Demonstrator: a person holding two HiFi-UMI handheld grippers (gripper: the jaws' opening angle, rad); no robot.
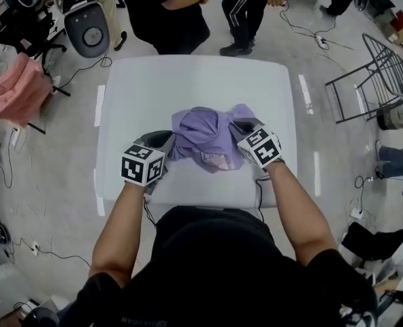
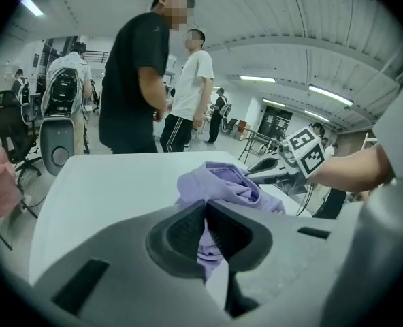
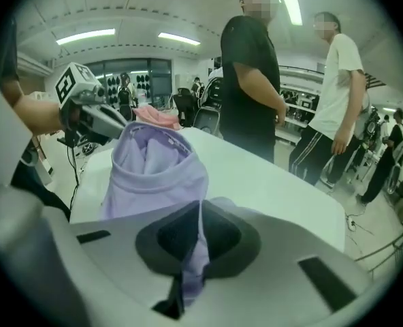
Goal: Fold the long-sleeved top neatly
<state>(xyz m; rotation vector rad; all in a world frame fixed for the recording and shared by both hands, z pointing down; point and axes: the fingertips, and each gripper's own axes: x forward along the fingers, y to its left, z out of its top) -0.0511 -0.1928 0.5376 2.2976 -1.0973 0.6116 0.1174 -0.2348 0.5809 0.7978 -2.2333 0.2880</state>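
A crumpled lilac long-sleeved top (image 1: pixel 208 138) is bunched up in the middle of the white table (image 1: pixel 195 80), partly lifted between both grippers. My left gripper (image 1: pixel 169 142) holds its left side. In the left gripper view the jaws (image 2: pixel 205 223) are shut with lilac cloth (image 2: pixel 222 182) pinched between the pads. My right gripper (image 1: pixel 241 129) holds the right side. In the right gripper view the jaws (image 3: pixel 200 223) are shut on a fold of the top (image 3: pixel 154 162), which hangs down through them. Each gripper shows in the other's view, the right gripper (image 2: pixel 276 165) and the left gripper (image 3: pixel 99 118).
Two people (image 1: pixel 167 12) (image 1: pixel 249 5) stand at the table's far edge. A pink garment (image 1: pixel 14 90) lies off to the left, near a white machine (image 1: pixel 86 19). A metal chair frame (image 1: pixel 378 73) stands at the right. Cables run over the floor.
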